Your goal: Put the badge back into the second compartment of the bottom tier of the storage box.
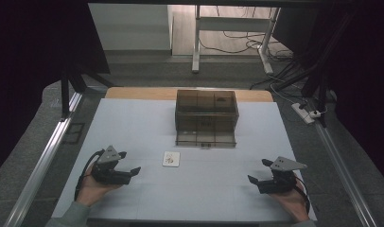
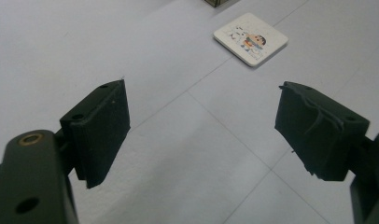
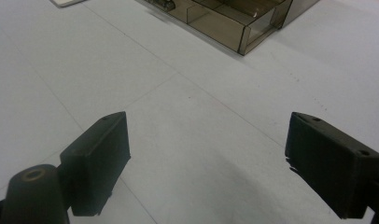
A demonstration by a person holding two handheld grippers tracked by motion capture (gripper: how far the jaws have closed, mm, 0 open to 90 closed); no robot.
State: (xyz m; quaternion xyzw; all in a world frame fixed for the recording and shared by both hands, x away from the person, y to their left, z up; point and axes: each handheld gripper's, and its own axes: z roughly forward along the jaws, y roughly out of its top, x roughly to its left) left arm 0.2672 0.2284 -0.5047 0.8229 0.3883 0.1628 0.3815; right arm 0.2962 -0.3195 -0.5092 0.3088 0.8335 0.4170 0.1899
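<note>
High view: white table cover (image 1: 133, 123) carries a smoky translucent plastic drawer box (image 1: 206, 111) at centre far side, its bottom drawer pulled out. A small white square card with a cartoon print (image 1: 171, 159) lies flat in front of the box, apart from it. Left gripper (image 1: 129, 162) near left, right gripper (image 1: 259, 170) near right, both hand-held, jaws spread, nothing held.

Left gripper view: jaws wide apart and empty; card (image 2: 250, 38) ahead, well clear of them.

Right gripper view: jaws wide apart and empty; open drawer (image 3: 234, 18) ahead.
</note>
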